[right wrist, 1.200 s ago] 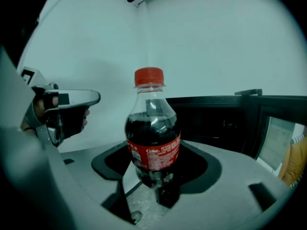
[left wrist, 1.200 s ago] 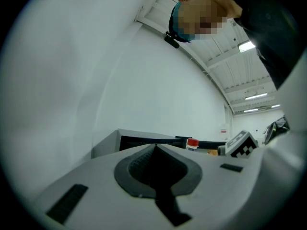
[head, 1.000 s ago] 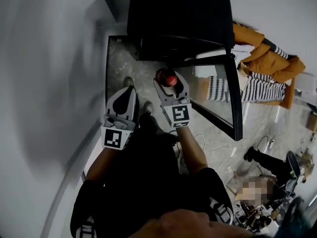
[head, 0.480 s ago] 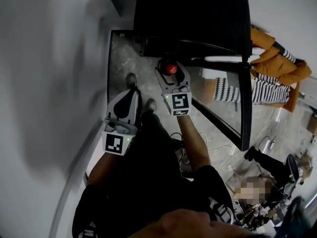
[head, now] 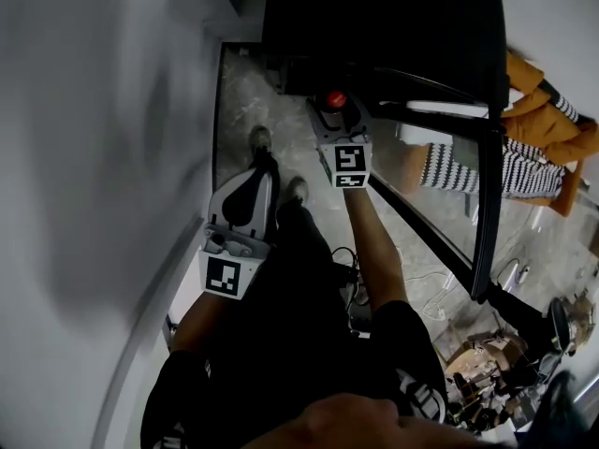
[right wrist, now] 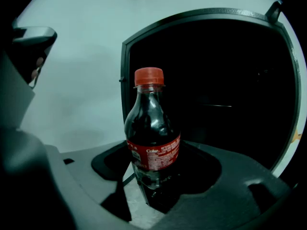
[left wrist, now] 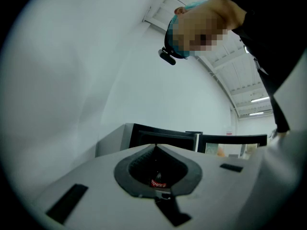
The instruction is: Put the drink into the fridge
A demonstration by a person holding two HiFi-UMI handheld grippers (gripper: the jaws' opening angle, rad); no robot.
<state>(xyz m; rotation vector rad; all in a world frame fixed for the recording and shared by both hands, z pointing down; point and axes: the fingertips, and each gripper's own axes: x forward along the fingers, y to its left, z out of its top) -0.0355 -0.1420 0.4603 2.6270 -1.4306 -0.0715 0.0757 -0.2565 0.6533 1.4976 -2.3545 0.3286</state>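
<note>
The drink is a small cola bottle point(right wrist: 151, 138) with a red cap point(head: 336, 100) and a red label. It stands upright between the jaws of my right gripper point(head: 335, 110), which is shut on its lower body point(right wrist: 156, 186). The bottle is just in front of the black fridge point(head: 374, 17), whose dark inside point(right wrist: 220, 80) shows beyond its frame. The fridge's glass door point(head: 449, 166) is swung open to the right. My left gripper point(head: 262, 166) hangs lower left, shut and holding nothing; in its own view its jaws meet point(left wrist: 156, 146), with a bit of the red label point(left wrist: 158, 182) showing through the gap behind them.
A white wall point(head: 94, 157) runs along the left. An orange jacket point(head: 552, 110) and a striped garment point(head: 468, 171) lie to the right, beyond the door. Cables point(head: 426, 288) and clutter point(head: 487, 372) cover the floor at lower right. The person's shoes point(head: 260, 141) stand near the fridge.
My right gripper has carried the bottle forward, closer to the fridge opening. The left gripper has stayed low and shut at the left.
</note>
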